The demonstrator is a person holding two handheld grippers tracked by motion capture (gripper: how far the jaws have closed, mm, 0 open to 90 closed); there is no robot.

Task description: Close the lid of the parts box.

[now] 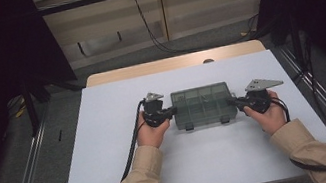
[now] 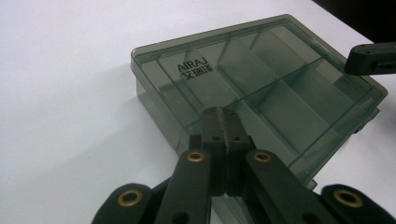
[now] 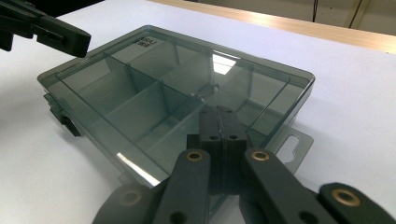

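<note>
Evidently the step in hand was the approach: the left gripper (image 2: 222,122) and the right gripper (image 3: 219,120) each had their jaws pressed together on nothing. Just ahead of both tips, between the two tools, lay the smoky divided organizer box (image 1: 202,105), lid down, on the white table (image 1: 111,156). Opening it would likely call for parting the jaws and working the two latches (image 1: 189,127) on the side nearest the person.

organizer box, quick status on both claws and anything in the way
Left claw shut, at the box's left end. Right claw shut, at its right end. Organizer box lid closed, flat on the white table. Nothing in the way.
</note>
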